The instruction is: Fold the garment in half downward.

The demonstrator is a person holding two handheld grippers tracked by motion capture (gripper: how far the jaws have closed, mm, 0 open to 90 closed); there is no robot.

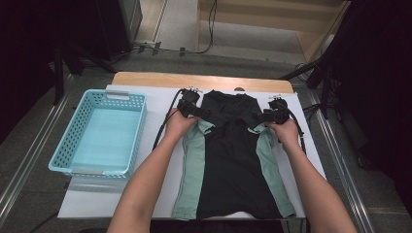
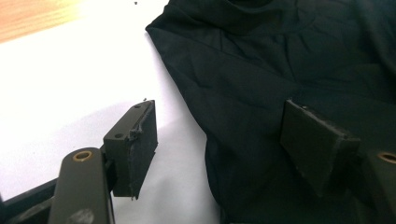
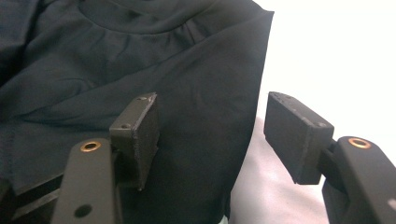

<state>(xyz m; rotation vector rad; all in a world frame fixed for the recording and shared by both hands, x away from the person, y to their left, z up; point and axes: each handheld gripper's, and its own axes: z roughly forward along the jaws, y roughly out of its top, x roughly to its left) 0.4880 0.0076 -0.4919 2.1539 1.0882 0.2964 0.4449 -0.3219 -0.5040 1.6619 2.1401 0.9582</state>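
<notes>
Here my left gripper (image 1: 204,113) and right gripper (image 1: 256,118) straddle the shoulder edges of the black shirt (image 1: 232,160), fingers (image 2: 135,144) apart on both, gripping nothing. The shirt lies flat on the white counter (image 1: 160,97), beside the blue basket (image 1: 63,145).

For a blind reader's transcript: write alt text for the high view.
A person's two hands hold the left gripper and right gripper at the shoulders of a black shirt with green sleeves, lying flat on a white table cover. An empty turquoise basket sits to its left.
</notes>
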